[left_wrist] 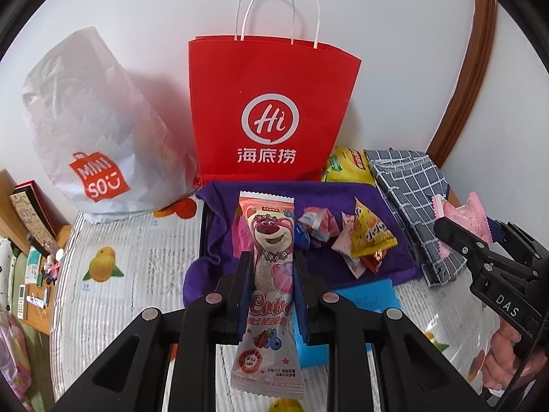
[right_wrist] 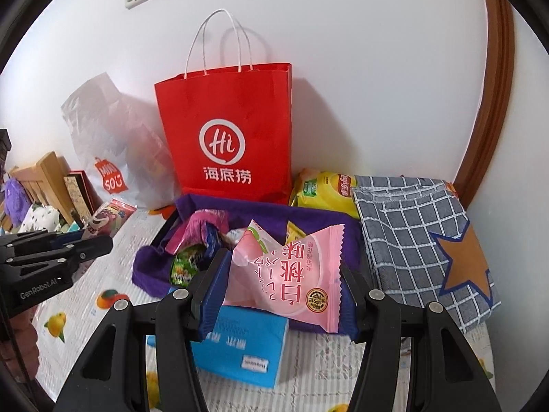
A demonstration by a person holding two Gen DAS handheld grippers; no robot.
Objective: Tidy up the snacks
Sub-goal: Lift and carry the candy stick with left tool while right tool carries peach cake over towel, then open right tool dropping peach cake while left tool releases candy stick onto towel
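My left gripper (left_wrist: 271,267) is clamped on the long Lotso bear snack packet (left_wrist: 271,274), lower centre of the frame. My right gripper (right_wrist: 284,274) pinches the pink peach pastry packet (right_wrist: 291,271) at frame centre. Behind both, loose snacks (left_wrist: 346,233) lie on the purple cloth (left_wrist: 322,199); the red paper bag (left_wrist: 271,110) stands upright at upper centre against the wall.

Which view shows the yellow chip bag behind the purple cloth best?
The right wrist view: the yellow chip bag lies largely exposed between the red paper bag and the checked cloth, with its logo visible. In the left wrist view the bag is smaller and farther off, its lower edge hidden behind the purple cloth.
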